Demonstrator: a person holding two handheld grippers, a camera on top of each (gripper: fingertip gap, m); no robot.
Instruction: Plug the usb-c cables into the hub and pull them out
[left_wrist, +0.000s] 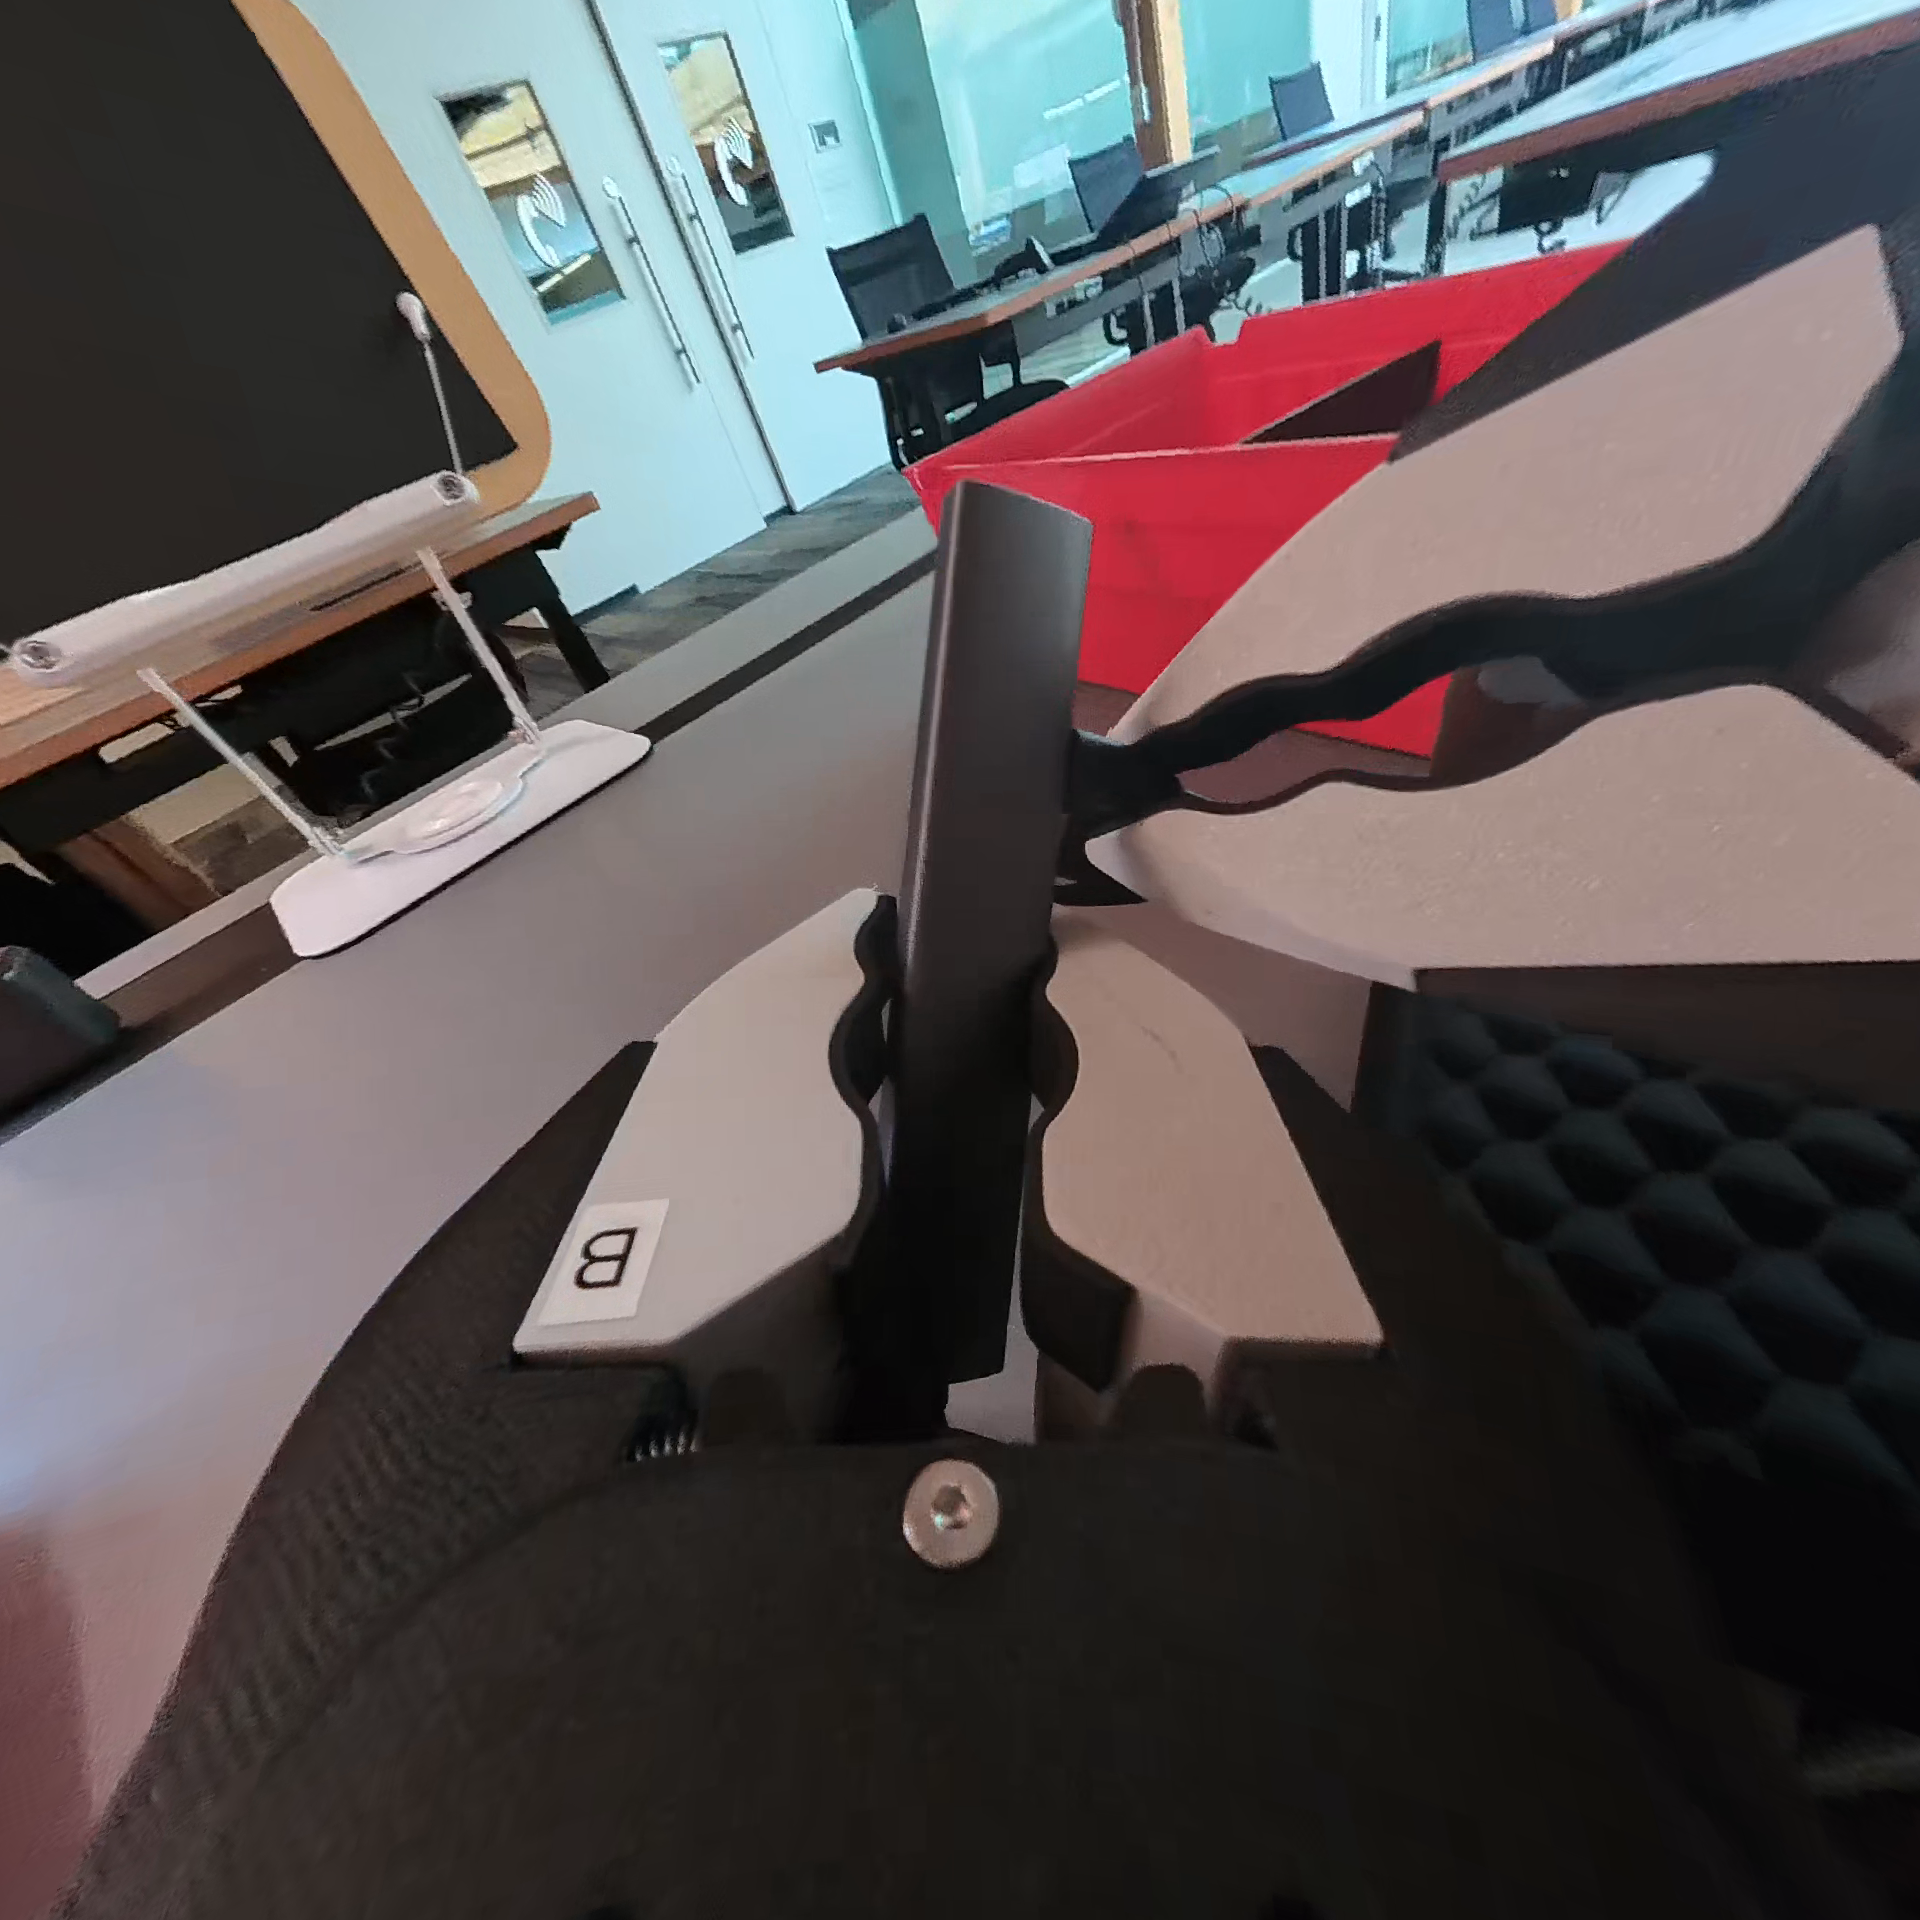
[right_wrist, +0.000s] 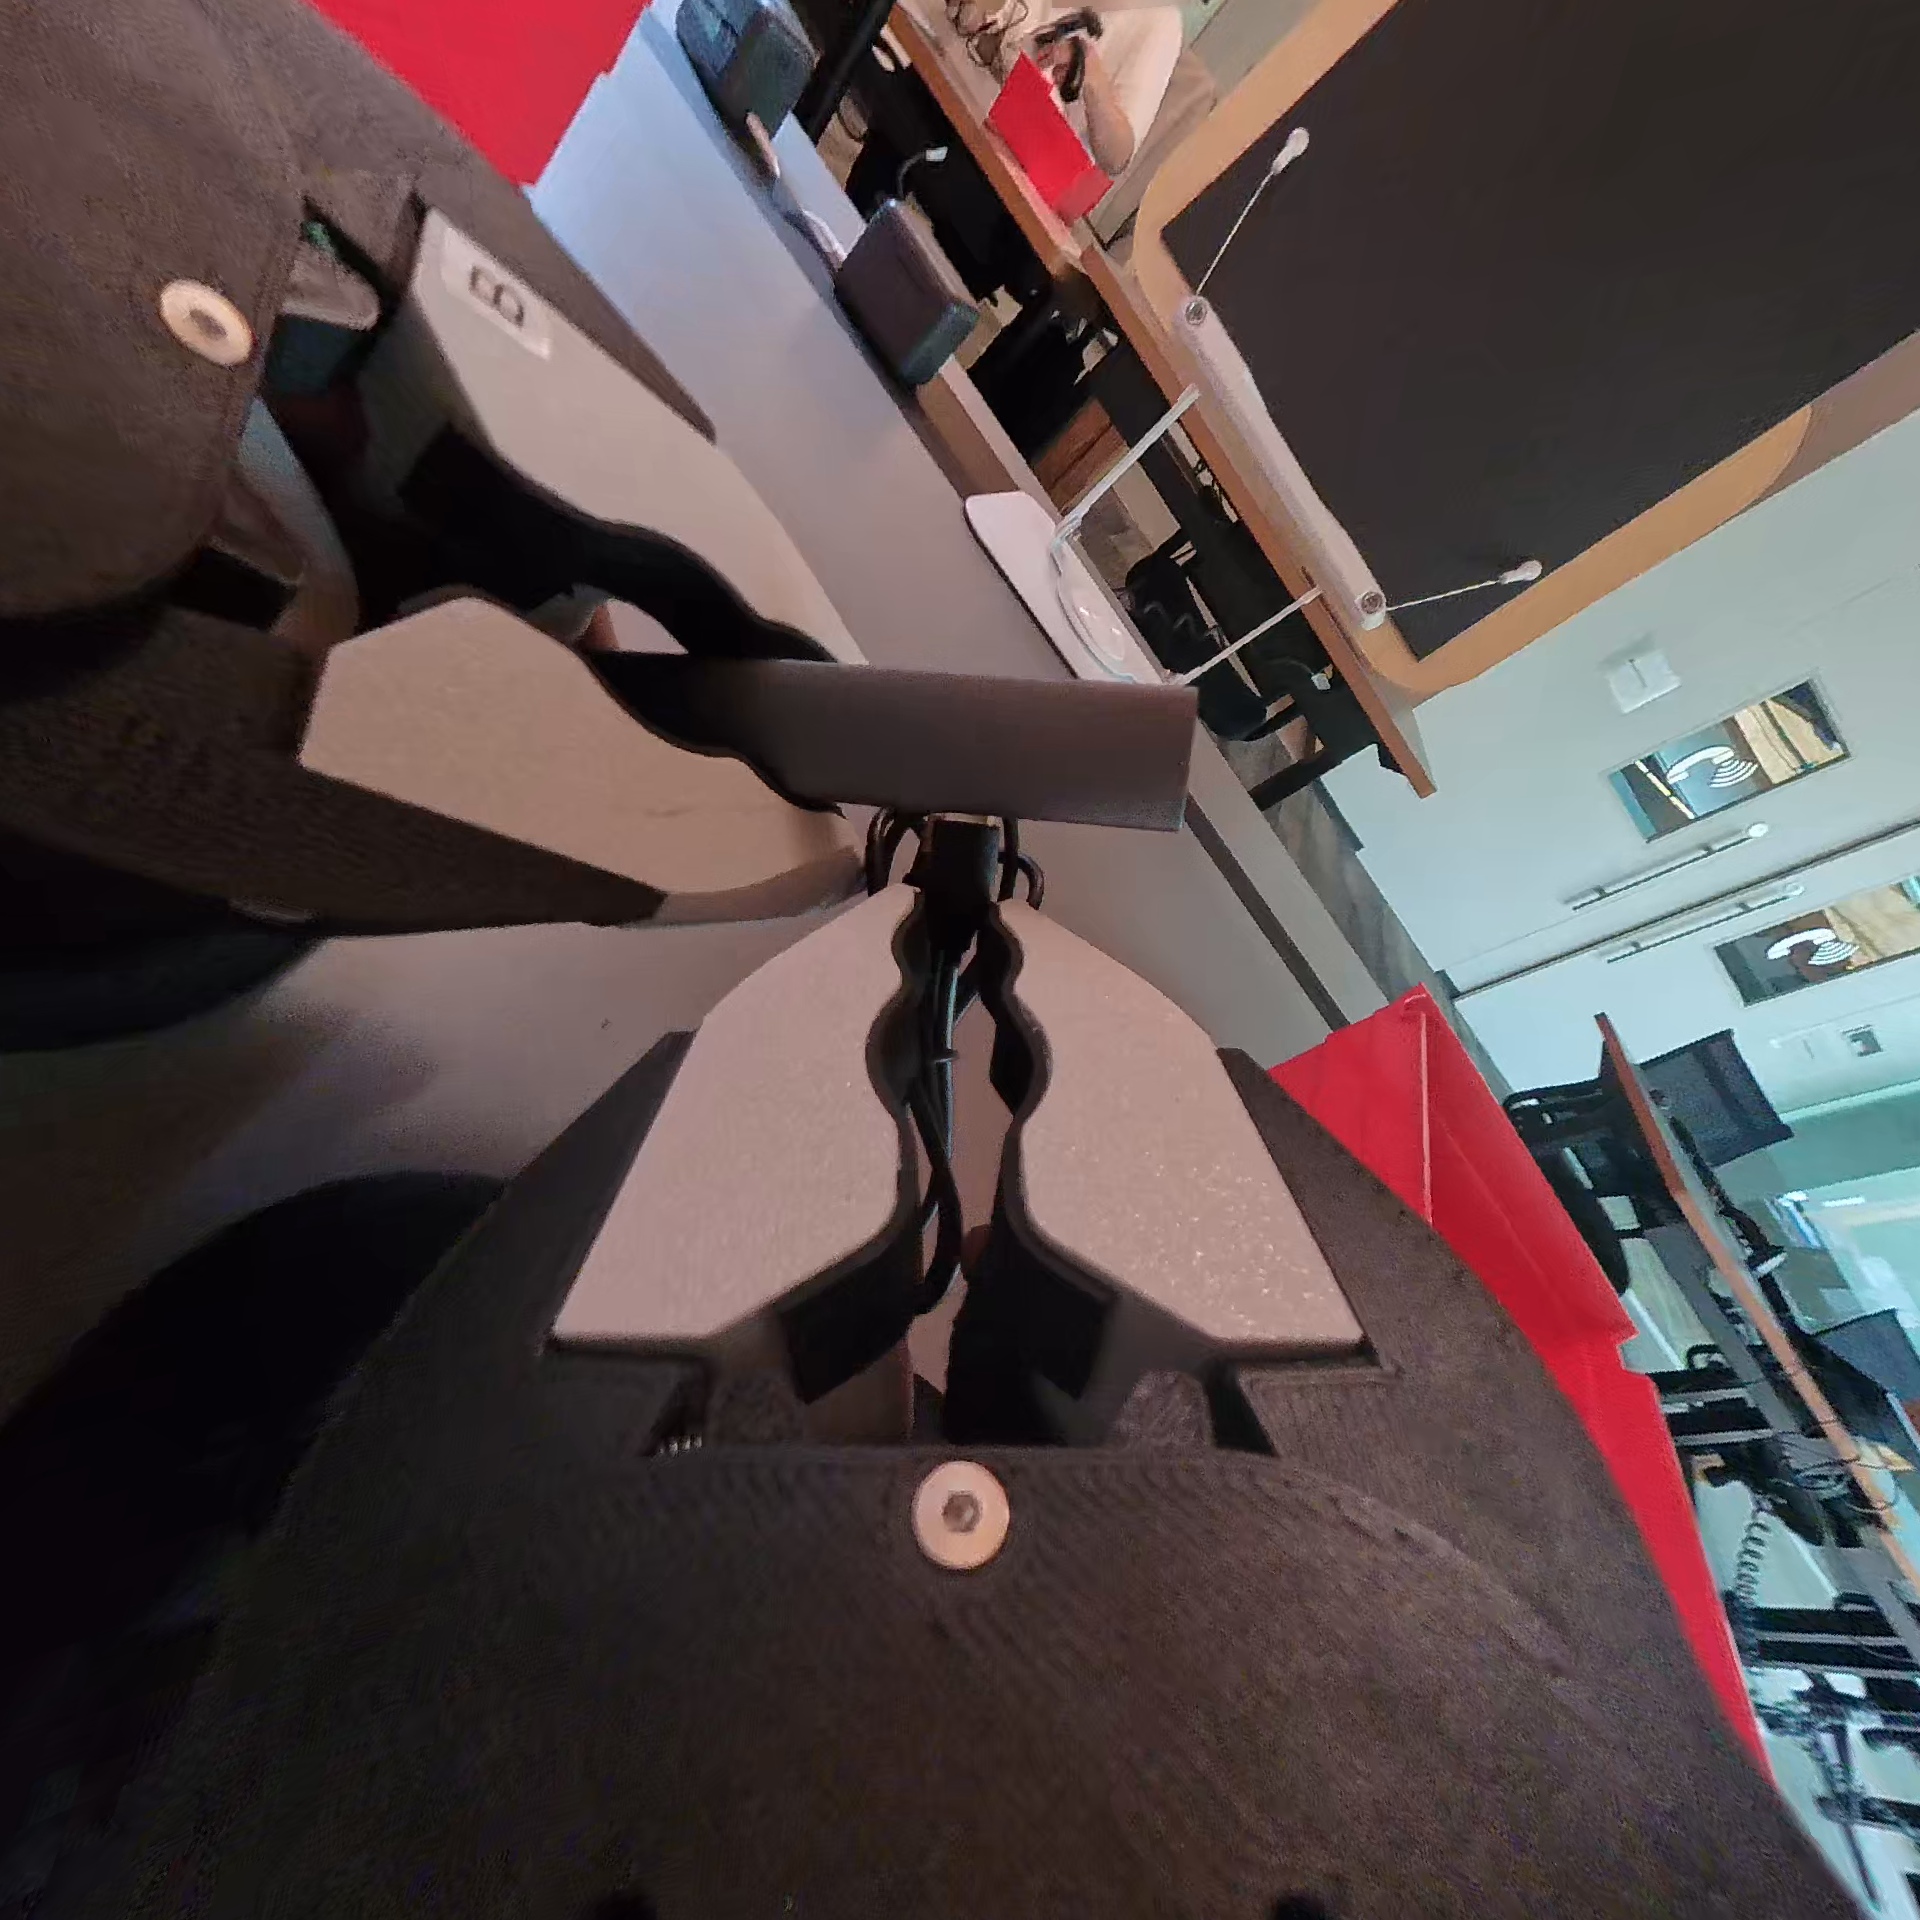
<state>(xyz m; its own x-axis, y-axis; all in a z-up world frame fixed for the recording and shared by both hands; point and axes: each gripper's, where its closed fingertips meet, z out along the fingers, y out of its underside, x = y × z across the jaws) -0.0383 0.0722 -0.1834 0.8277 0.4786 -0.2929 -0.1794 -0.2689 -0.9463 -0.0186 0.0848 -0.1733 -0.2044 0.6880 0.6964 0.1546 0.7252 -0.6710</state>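
- Grey table (left_wrist: 312, 1091) underneath, mostly bare near the work, so lots of room to swing either way.
- Red bin (left_wrist: 1174, 561) just behind the hub: the one edge to mind on a pull-back.
- White stand (left_wrist: 457, 831) off to the left, well apart, no bother.
- Left gripper (left_wrist: 951, 1049) clamped on the hub (left_wrist: 987, 790), gripping its lower end, hub standing up tilted, clear of the table.
- Right gripper (right_wrist: 951, 977) pinched shut on the usb-c cable (right_wrist: 935, 1122) close behind the plug, with loose cable running back between the fingers.
- Plug (right_wrist: 961, 842) touching the hub's (right_wrist: 935, 743) long side at a port; couldn't tell if fully seated or just at the mouth.
- Probably best done by holding the hub dead still and moving the plug straight along the port's axis, no wiggling sideways, grip kept on the plug end, not the cord.
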